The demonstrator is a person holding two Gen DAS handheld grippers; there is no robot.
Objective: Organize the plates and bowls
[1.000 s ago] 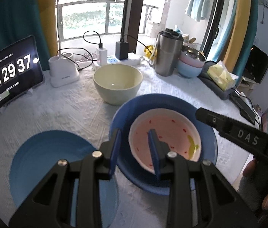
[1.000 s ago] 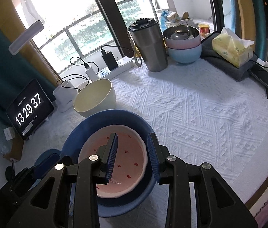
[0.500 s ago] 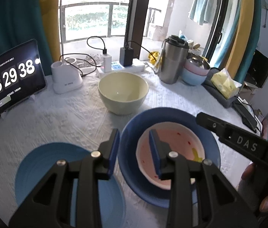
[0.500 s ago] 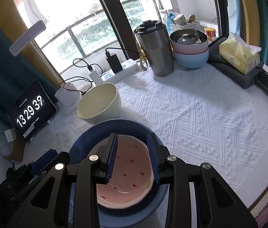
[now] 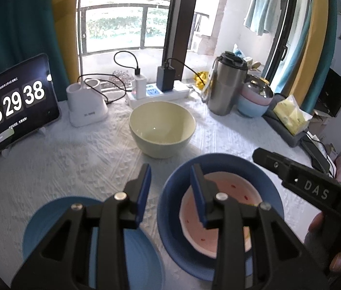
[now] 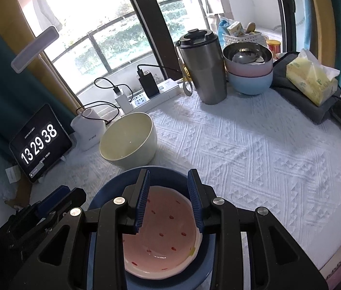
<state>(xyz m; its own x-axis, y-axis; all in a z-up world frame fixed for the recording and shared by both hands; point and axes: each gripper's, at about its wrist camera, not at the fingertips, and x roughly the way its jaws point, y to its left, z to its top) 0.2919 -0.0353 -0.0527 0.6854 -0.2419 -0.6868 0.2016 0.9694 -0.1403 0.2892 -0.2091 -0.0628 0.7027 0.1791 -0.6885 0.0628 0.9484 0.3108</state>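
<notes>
open cloth on the right of the surface [image 6: 255, 149] – cream bowl [image 6: 128, 140], tumbler [image 6: 203, 70] and stacked bowls [image 6: 250, 72] crowd the back.

Pink plate [image 6: 163, 229] nested in blue bowl [image 5: 175, 186], cream bowl [image 5: 162, 128] upright

Right tongs [image 6: 168, 199] gape above pink plate [image 6: 163, 235] nested in blue bowl [image 6: 107, 193].

A table under a white textured cloth [image 6: 255, 149] carries a cream bowl [image 6: 128, 142], dark blue plate [image 5: 172, 193], light blue plate [image 5: 39, 227], steel tumbler [image 6: 201, 67], stacked bowls [image 6: 250, 82], clock tablet [image 5: 13, 104] and power strip [image 5: 155, 91]
</notes>
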